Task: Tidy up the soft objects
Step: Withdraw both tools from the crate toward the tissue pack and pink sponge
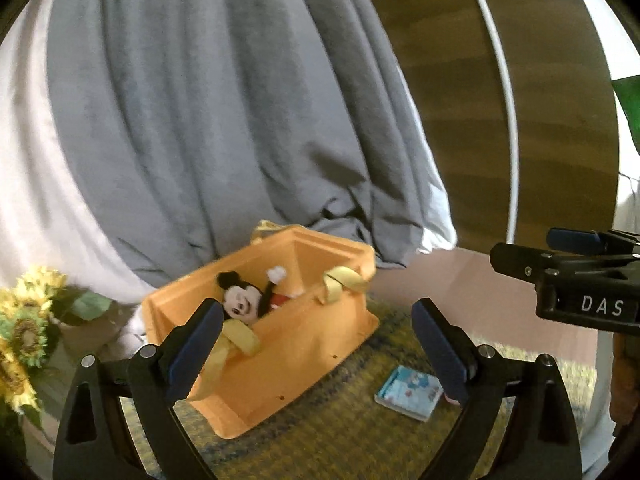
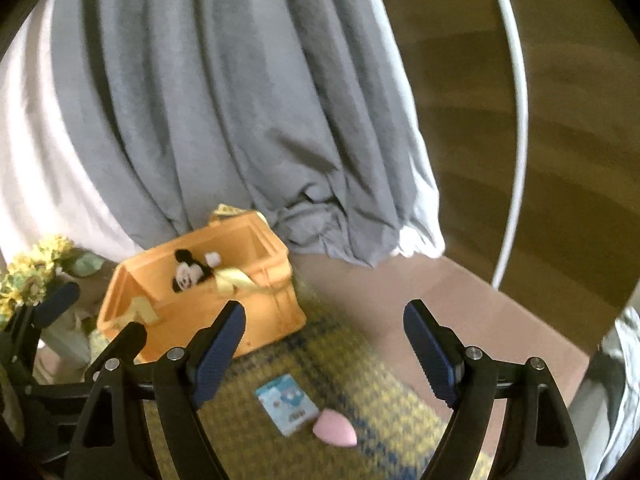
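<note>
Both tongs stand apart with nothing between their pads: the left gripper (image 1: 318, 344) hangs over the near wall of the orange bin (image 1: 280, 364), and the right gripper (image 2: 324, 350) is held over the rug, its jaws framing the small things that lie there.

Inside the orange bin a mouse plush toy (image 1: 250, 296) lies on its back, face up, one white-gloved arm raised toward the far wall. Yellow ribbon handles (image 1: 344, 280) droop over the bin's rim, one on the near wall and one toward the far end. The bin sits on a yellow and blue woven rug (image 2: 360, 384), tilted in the left wrist view.

On the rug, apart from the bin, lies a small pale blue packet (image 2: 286, 408) with a cartoon print, flat on its back. Just beside its corner, touching or nearly so, rests a pink teardrop sponge (image 2: 334, 432); in the left wrist view only a sliver of it shows behind the right-hand pad.

Behind the bin hangs a grey curtain (image 1: 200, 120) with a white one beside it, its hem bunched close to the bin's far rim. Sunflowers (image 1: 24, 320) stand to the left of the bin. A wooden panel (image 1: 500, 80) with a white curved tube (image 1: 512, 120) across it fills the right, and pinkish floor lies past the rug's edge
</note>
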### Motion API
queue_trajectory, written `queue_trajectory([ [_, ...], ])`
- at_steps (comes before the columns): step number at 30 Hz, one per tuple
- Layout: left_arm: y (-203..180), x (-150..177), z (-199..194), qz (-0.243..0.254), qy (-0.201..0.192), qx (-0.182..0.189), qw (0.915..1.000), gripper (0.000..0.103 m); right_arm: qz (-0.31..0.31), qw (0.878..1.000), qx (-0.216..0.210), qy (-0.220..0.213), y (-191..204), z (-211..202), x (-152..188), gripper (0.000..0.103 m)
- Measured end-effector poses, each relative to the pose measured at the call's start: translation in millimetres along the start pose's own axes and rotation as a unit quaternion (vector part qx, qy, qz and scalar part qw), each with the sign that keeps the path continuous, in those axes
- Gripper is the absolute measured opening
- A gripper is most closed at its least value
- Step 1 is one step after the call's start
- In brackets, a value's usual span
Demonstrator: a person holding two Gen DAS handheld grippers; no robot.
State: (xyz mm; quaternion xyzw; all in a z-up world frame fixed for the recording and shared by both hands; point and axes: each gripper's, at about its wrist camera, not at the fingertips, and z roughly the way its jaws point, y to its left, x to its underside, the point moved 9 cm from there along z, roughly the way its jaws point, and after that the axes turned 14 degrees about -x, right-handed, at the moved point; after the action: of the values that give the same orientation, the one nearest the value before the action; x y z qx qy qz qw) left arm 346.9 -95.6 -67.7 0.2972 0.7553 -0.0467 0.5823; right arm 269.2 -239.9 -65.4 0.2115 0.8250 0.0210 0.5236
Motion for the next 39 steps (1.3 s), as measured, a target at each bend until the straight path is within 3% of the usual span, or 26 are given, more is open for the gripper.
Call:
queue_trajectory([
  [9,-34.8,40.3,16.4,0.06,0.02,0.052,0.9967,0.096,0.047,0.998,0.033,0.039,-18.7,7.7,52.9,0.082],
  [24,-79.7,105.0,54.9,0.122,0.07,0.123,0.9824,0.096,0.081,0.986,0.028,0.141,-30.2,55.2,124.4,0.081],
  [29,-95.9,118.1,64.3,0.131,0.092,0.161,0.9739,0.096,0.082,0.982,0.019,0.167,-30.4,68.0,137.7,0.071],
  [39,-114.8,133.5,80.5,0.146,0.113,0.188,0.9648,0.096,0.084,0.974,0.003,0.211,-33.8,90.3,157.1,0.063],
])
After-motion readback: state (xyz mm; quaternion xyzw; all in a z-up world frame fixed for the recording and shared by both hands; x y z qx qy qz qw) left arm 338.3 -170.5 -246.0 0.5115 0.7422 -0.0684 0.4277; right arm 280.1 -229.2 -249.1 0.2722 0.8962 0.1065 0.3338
